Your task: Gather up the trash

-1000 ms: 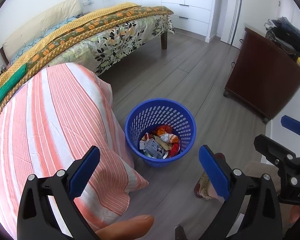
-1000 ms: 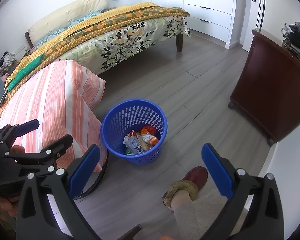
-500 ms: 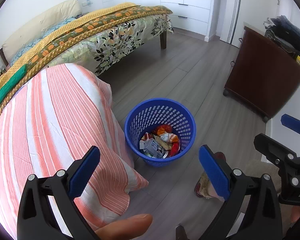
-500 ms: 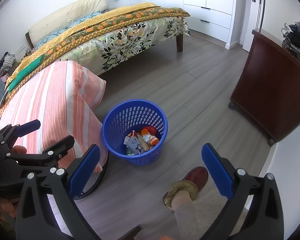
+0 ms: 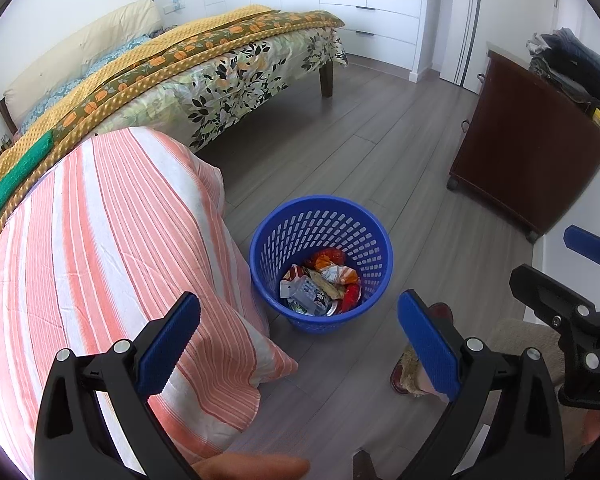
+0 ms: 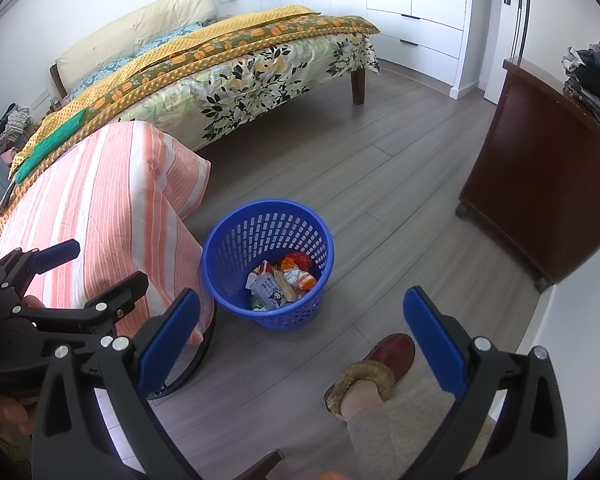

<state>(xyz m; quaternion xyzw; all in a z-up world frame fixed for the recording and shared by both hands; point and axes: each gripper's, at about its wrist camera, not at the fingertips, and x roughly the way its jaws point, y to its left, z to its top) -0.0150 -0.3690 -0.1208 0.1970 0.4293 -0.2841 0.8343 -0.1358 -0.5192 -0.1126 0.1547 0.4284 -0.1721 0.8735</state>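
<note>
Both the left gripper (image 5: 298,346) and the right gripper (image 6: 300,338) hang above the floor (image 6: 380,184), jaws spread wide and empty. Just beyond them a blue basket (image 5: 364,224) stands on the floor beside a striped cloth (image 5: 100,240), with wrappers (image 5: 320,282) inside. Farther back are the bed (image 6: 240,64) and a dark cabinet (image 6: 540,184).

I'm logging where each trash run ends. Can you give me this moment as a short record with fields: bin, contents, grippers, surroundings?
bin: blue basket, upright on the wood floor
contents: wrappers piled at the bottom, well below the rim
left gripper: open, empty
right gripper: open, empty
beside bin: striped cloth draped over furniture
farther off: bed, dark cabinet
person: slippered foot near the bin
</note>
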